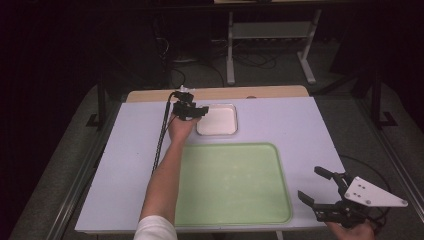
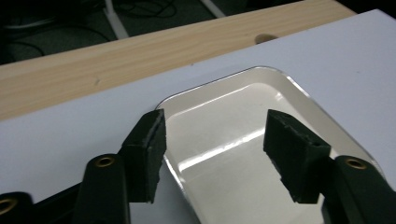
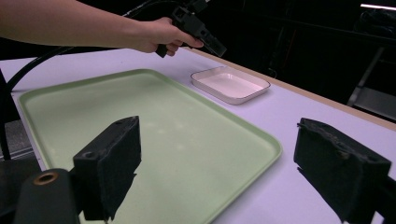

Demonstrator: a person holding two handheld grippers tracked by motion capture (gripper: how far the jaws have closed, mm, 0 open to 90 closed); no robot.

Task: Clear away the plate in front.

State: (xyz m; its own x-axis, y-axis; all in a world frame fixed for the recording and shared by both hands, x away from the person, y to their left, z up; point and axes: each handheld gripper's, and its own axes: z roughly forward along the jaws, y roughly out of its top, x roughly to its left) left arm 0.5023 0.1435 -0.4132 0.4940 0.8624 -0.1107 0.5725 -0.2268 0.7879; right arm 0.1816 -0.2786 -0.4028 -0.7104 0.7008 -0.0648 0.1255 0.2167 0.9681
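A small white dish (image 1: 216, 120) lies on the pale table top near its far edge. My left gripper (image 1: 200, 111) hovers over the dish's left rim. In the left gripper view the dish (image 2: 243, 98) lies just below my left gripper (image 2: 215, 128); one pad is above the rim, the other above the dish's bare inside, and neither presses on it. A large green tray (image 1: 230, 182) lies in front of the dish, with nothing on it. My right gripper (image 1: 311, 183) stands open beside the tray's right edge and holds nothing. The right gripper view shows the tray (image 3: 140, 116), the dish (image 3: 231, 84) and the left gripper (image 3: 212, 44) above it.
A strip of bare wood (image 1: 220, 93) runs along the table's far edge. The left gripper's black cable (image 1: 161, 135) trails over the table's left side. Beyond the table stand a white frame (image 1: 270, 40) and loose cables on a dark floor.
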